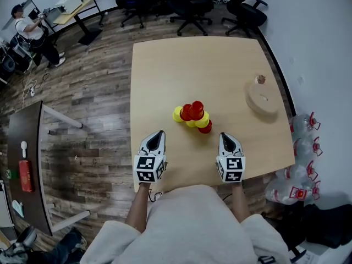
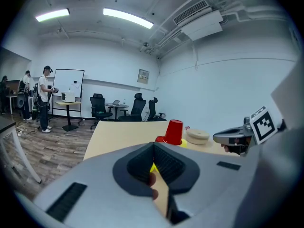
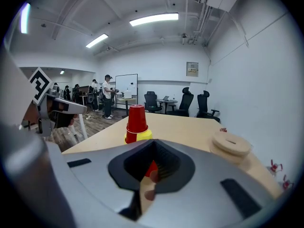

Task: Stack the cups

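A cluster of red and yellow cups (image 1: 192,116) stands stacked near the middle of the light wooden table (image 1: 165,76). Red cups (image 1: 193,110) sit on top, a yellow one (image 1: 177,114) is at the left and a red one (image 1: 205,127) at the near right. In the left gripper view an upside-down red cup (image 2: 174,132) tops the pile. The right gripper view shows a red cup (image 3: 137,119) over a yellow one (image 3: 138,136). My left gripper (image 1: 157,139) (image 2: 154,167) and right gripper (image 1: 227,142) (image 3: 151,167) hover near the table's front edge, short of the cups. Both are shut and hold nothing.
A round wooden disc (image 1: 262,100) lies at the table's right side, with a small object (image 1: 260,79) just behind it. Office chairs (image 1: 190,4) stand beyond the far edge. A dark table (image 1: 25,147) is at the left, bottles (image 1: 300,147) on the floor at the right.
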The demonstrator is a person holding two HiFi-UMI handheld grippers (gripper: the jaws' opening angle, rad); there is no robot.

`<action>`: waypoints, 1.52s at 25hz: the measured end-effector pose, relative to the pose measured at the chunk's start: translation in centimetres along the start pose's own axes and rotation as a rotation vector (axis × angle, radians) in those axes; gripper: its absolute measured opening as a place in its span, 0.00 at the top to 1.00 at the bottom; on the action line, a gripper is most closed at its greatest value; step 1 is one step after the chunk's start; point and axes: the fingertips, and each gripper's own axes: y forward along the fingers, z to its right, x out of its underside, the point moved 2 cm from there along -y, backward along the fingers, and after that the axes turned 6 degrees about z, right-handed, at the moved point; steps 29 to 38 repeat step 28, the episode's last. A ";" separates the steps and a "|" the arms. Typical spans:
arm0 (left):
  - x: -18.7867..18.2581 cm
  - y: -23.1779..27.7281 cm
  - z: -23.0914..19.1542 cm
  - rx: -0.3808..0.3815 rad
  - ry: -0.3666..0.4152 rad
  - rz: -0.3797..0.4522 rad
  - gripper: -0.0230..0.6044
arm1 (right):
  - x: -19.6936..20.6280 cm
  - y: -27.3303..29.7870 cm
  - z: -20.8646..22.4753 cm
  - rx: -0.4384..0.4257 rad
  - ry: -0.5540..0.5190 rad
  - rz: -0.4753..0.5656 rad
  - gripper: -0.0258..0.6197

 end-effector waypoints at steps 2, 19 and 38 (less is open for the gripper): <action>0.1 0.0 0.0 -0.001 -0.002 -0.002 0.95 | 0.0 0.0 0.0 -0.002 0.002 -0.002 0.96; 0.2 -0.2 -0.1 -0.005 -0.006 -0.004 0.95 | -0.1 0.1 -0.1 -0.002 -0.001 -0.009 0.96; 0.6 -0.2 0.0 -0.005 -0.007 -0.005 0.95 | 0.3 0.1 -0.1 -0.003 -0.012 -0.017 0.96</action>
